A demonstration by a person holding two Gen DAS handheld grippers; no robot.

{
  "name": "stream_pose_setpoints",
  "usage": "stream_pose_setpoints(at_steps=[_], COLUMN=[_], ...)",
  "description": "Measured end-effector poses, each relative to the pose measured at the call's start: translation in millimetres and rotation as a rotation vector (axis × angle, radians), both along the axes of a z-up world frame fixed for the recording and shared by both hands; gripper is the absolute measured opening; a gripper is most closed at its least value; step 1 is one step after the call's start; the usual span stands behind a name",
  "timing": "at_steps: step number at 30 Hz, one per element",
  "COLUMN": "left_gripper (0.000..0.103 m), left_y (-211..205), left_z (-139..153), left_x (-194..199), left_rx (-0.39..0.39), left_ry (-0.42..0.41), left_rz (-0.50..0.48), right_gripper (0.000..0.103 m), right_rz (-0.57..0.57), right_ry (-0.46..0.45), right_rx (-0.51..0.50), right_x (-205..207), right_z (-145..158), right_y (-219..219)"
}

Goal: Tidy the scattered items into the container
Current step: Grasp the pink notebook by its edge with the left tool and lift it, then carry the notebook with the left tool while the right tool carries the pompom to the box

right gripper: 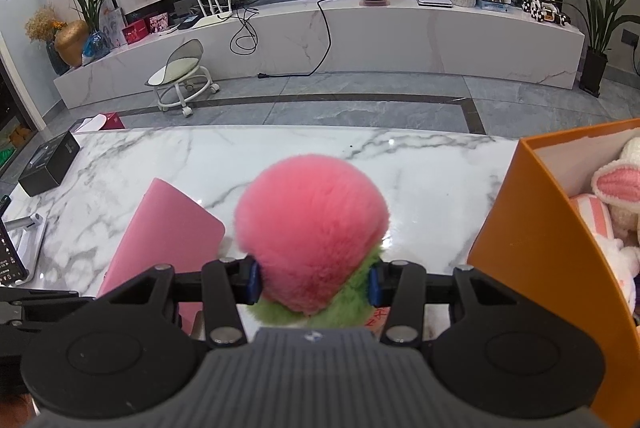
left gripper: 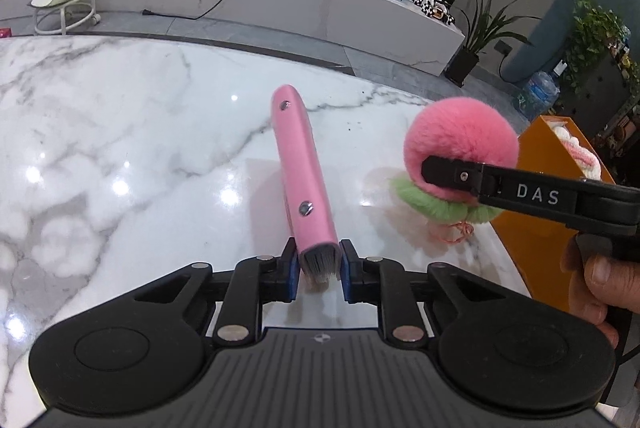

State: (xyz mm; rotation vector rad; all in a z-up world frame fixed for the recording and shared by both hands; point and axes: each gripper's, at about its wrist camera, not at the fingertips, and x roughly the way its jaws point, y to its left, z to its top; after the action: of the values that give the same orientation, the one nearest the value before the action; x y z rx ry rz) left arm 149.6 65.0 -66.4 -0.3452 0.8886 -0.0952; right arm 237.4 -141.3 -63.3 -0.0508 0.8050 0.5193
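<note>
My left gripper (left gripper: 318,268) is shut on the near end of a pink notebook (left gripper: 298,164), seen edge-on with its pages toward the camera and held above the marble table (left gripper: 120,128). In the right wrist view the same pink notebook (right gripper: 160,228) shows as a flat pink cover at the left. My right gripper (right gripper: 314,282) is shut on a fluffy pink pom-pom (right gripper: 312,224) with a green ruff, lifted off the table. From the left wrist view the pom-pom (left gripper: 460,132) hangs right of the notebook. The open orange box (right gripper: 520,220) stands just to the right.
Knitted and plush toys (right gripper: 616,196) lie inside the orange box (left gripper: 536,228). A black box (right gripper: 50,164) sits at the table's far left corner, and a phone on a stand (right gripper: 16,252) at the left edge. A hand (left gripper: 596,280) holds the right gripper's handle.
</note>
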Motion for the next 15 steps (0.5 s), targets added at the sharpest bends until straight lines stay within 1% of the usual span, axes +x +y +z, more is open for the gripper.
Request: stream_pose_setpoints(at_steps=[5,15], left_gripper=[0.019,0.019], left_y=[-0.2,-3.2], left_z=[11.8,20.8], left_x=[-3.4,-11.9], left_rx=[0.024,0.053], left_ry=[-0.025,-0.040], left_rz=[-0.007,-0.004], right_gripper=[0.049,0.049], right_rz=[0.006,0.010], right_ry=[-0.002,-0.019], right_rx=[0.003,0.009], right_x=[-1.2,-6.2], right_z=[1.3,8.8], right_y=[1.4,-1.3])
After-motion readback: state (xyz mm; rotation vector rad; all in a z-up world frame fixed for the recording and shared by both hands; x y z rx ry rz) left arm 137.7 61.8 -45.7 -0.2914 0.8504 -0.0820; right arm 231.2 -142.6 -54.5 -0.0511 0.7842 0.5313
